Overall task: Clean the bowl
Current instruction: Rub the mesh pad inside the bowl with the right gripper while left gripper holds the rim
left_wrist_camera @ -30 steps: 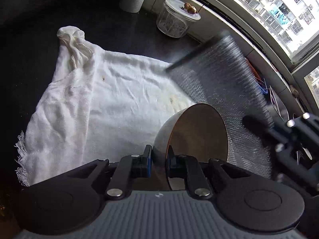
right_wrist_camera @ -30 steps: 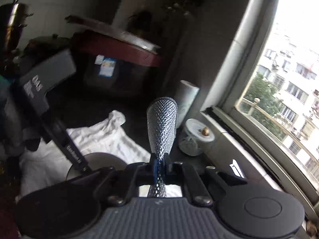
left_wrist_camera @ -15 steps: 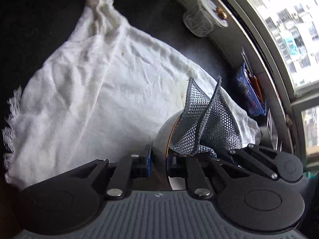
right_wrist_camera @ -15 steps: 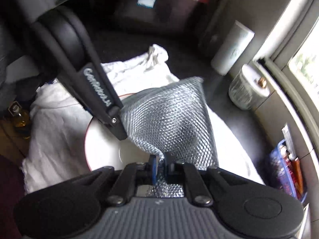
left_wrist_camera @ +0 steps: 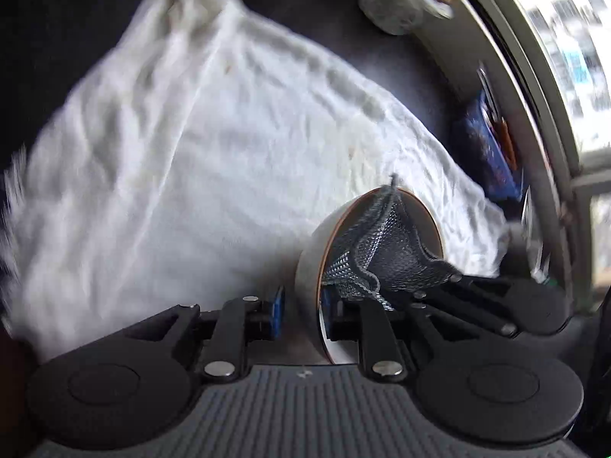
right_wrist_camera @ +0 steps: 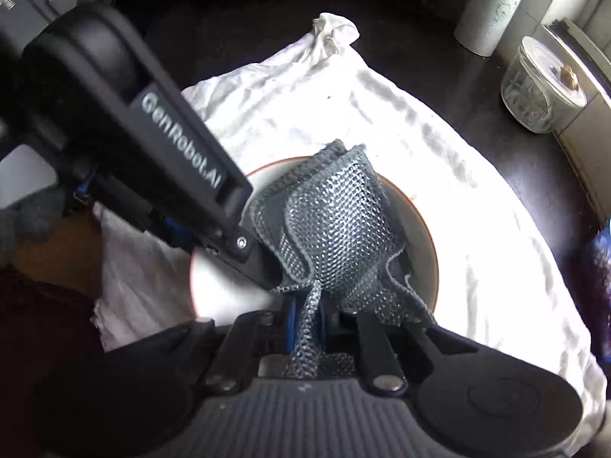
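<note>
The bowl (left_wrist_camera: 366, 252) is tipped up on its side over the white cloth (left_wrist_camera: 214, 175), its brown-edged rim facing right in the left wrist view. The left gripper (left_wrist_camera: 301, 311) straddles the bowl's wall at the near rim: the right blue pad sits inside the bowl against the inner face, while the left pad stands a little clear of the outer face, with a gap visible between them. Its jaws have just been opening slightly, with the bowl wall between them, so the hold appears loose; the pads do not press from both sides.

The right gripper (right_wrist_camera: 305, 322) holds a grey mesh scrubbing cloth (right_wrist_camera: 336, 229) pinched narrowly between its blue pads; a strip of mesh passes through the jaws and hangs out behind them. Its jaws have eased a little wider, mesh between them. The bulk of the mesh is bunched inside the bowl (right_wrist_camera: 424, 236), lying against the interior.

A glass jar (right_wrist_camera: 542, 91) and a paper roll (right_wrist_camera: 492, 7) stand well apart on the dark counter (right_wrist_camera: 420, 38) near the window
</note>
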